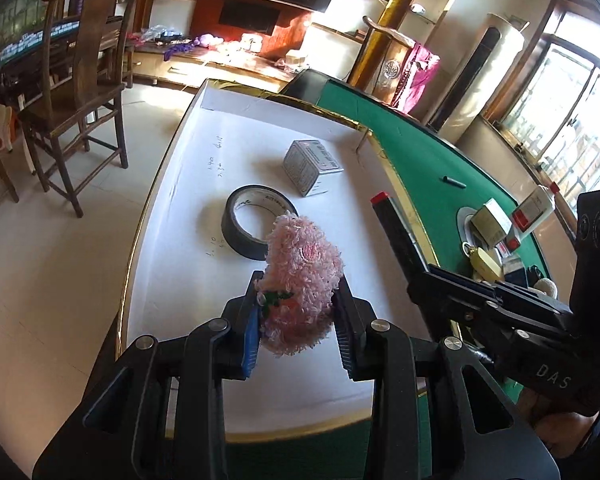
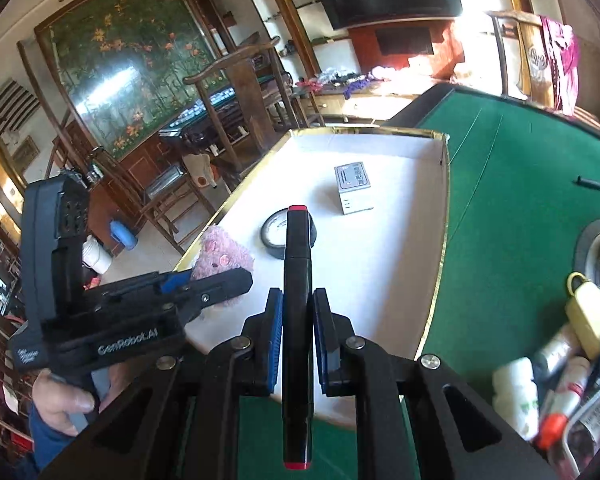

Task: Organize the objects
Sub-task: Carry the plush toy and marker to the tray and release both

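Note:
My left gripper is shut on a fluffy pink plush toy, held above the near part of a white shallow box with gold edges. In the right wrist view that toy shows at the box's left edge. My right gripper is shut on a black marker with red ends, pointing over the same box; the marker also appears at the right of the left wrist view. Inside the box lie a black tape roll and a small grey tin.
The box rests on a green felt table. A small dark stick lies on the felt. A pile of bottles, a padlock and small boxes sits at the right. Wooden chairs stand on the tiled floor to the left.

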The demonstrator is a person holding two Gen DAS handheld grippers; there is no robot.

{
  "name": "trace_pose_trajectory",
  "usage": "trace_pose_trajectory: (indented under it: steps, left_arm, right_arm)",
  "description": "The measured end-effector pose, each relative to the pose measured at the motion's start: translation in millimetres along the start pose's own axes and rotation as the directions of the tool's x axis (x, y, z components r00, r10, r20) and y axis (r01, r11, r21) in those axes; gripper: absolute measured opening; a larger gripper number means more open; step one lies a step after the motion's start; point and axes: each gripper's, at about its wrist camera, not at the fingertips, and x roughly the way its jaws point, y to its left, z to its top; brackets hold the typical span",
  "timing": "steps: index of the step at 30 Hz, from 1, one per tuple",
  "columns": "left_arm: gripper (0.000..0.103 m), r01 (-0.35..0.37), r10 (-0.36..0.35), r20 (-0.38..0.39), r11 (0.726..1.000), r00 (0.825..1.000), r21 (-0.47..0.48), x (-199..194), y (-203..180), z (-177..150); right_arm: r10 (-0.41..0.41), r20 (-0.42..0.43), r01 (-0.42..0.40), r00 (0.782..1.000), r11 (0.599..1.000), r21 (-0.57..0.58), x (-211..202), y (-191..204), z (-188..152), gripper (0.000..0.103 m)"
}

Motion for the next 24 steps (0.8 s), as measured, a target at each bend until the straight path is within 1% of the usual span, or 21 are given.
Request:
trace_pose_trajectory:
  steps: [3,7,15,24]
  left_arm:
    - [0.031,-0.011,0.011,-0.013,1.0,1.0,-0.009,5,7,5]
    - [0.031,-0.029,0.029,-0.026,1.0,0.999,-0.009,9,14,8]
    - [0.031,-0.057,0.057,-0.042,0.998,0.998,-0.006,17,21,9]
    - [0.034,-0.052,0.051,-0.051,0.999,0.997,-0.016,22,25,13]
  right_arm:
    - [0.003,-0.032,-0.001,0.999,0.999,0.05,25,-9,6,0.013]
    - [0.004,-0.066,0.001,0.998,0.997,0.075,43,-17,9,0.013]
    - [-0.017,-0.093,0.023,0.996,0.997,0.068,58,-18,6,0.012]
    - [-0.015,-0.098,0.022,0.995,0.997,0.074,61,-11,5,0.013]
